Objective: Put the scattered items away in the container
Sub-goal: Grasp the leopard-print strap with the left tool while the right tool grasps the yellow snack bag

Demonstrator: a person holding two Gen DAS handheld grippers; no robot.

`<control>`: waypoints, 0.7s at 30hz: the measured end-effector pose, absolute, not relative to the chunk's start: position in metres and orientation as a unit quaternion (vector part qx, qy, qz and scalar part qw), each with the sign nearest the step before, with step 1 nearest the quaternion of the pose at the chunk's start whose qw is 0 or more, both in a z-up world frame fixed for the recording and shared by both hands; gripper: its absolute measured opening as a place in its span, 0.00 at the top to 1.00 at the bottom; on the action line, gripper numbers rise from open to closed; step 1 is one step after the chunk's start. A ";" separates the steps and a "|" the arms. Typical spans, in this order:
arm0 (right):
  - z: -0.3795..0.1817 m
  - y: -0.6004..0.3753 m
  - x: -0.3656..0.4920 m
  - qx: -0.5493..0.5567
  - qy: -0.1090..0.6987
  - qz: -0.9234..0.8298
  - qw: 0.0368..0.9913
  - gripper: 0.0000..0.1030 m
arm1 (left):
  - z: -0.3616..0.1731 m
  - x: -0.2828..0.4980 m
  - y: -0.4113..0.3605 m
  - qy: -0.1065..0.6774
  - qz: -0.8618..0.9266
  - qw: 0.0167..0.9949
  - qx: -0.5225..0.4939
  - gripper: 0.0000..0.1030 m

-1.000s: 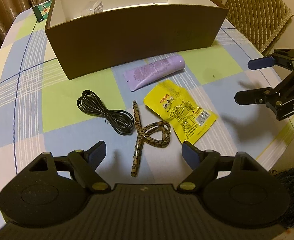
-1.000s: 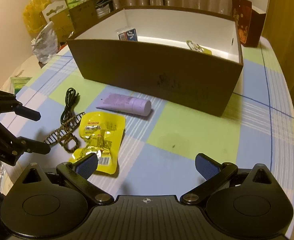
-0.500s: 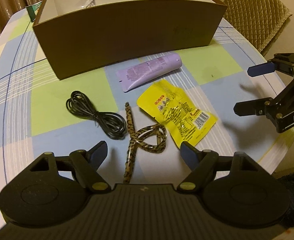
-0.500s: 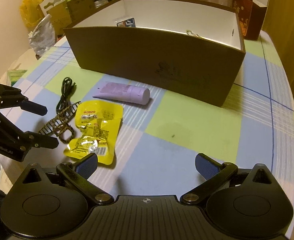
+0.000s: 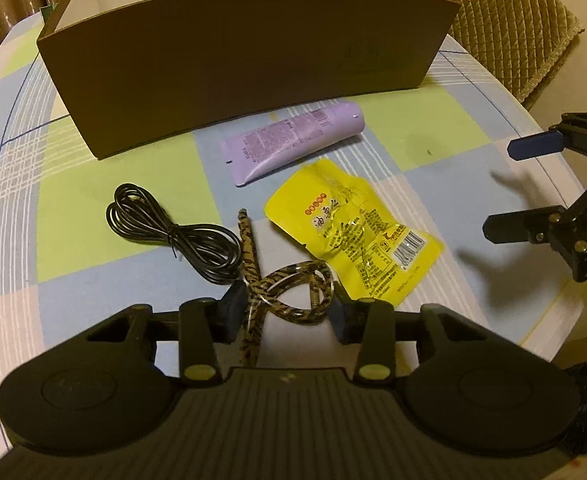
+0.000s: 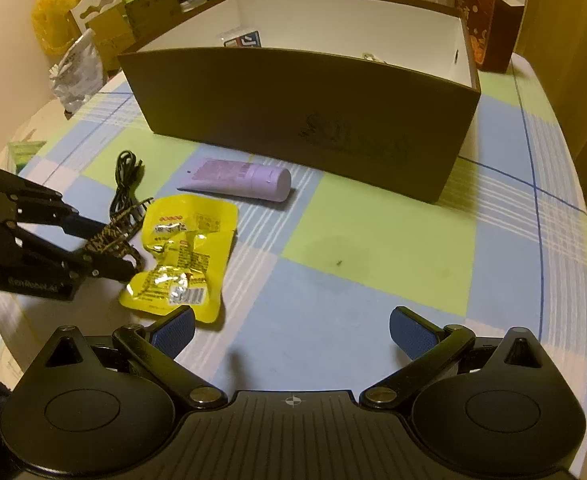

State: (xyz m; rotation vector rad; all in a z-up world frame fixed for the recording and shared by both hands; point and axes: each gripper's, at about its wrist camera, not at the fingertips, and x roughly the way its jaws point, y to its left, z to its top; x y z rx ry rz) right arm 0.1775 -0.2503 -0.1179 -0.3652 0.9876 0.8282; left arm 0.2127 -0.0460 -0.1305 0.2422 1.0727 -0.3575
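Four loose items lie on the checked counter [image 5: 105,200] in front of one brown container [image 5: 253,60]: one purple tube [image 5: 293,140], one yellow snack packet [image 5: 353,232], one coiled black cable [image 5: 173,232] and one leopard-print hair band [image 5: 285,292]; the tube lies nearest the container's front wall, apart from it, with the packet just below it and the cable to the left of both. The left gripper [image 5: 283,316] is down at the hair band, its two fingers partly closed with the band's loop and tail between them (whether the pads actually press the band, I cannot tell); in the right wrist view the same gripper [image 6: 121,248] reaches in from the left, its tips at the band [image 6: 113,236] beside the packet [image 6: 181,252]. The right gripper [image 6: 291,328] hangs wide open over bare cloth, holding nothing, well apart from the tube [image 6: 241,178]. Inside the container [image 6: 305,120] at least two small objects show against the white lining, too hidden to name.
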 end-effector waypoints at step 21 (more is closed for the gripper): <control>-0.146 -0.170 0.150 -0.190 0.422 0.464 0.755 0.11 | -0.116 0.172 -0.001 0.501 -0.153 0.846 0.102 0.67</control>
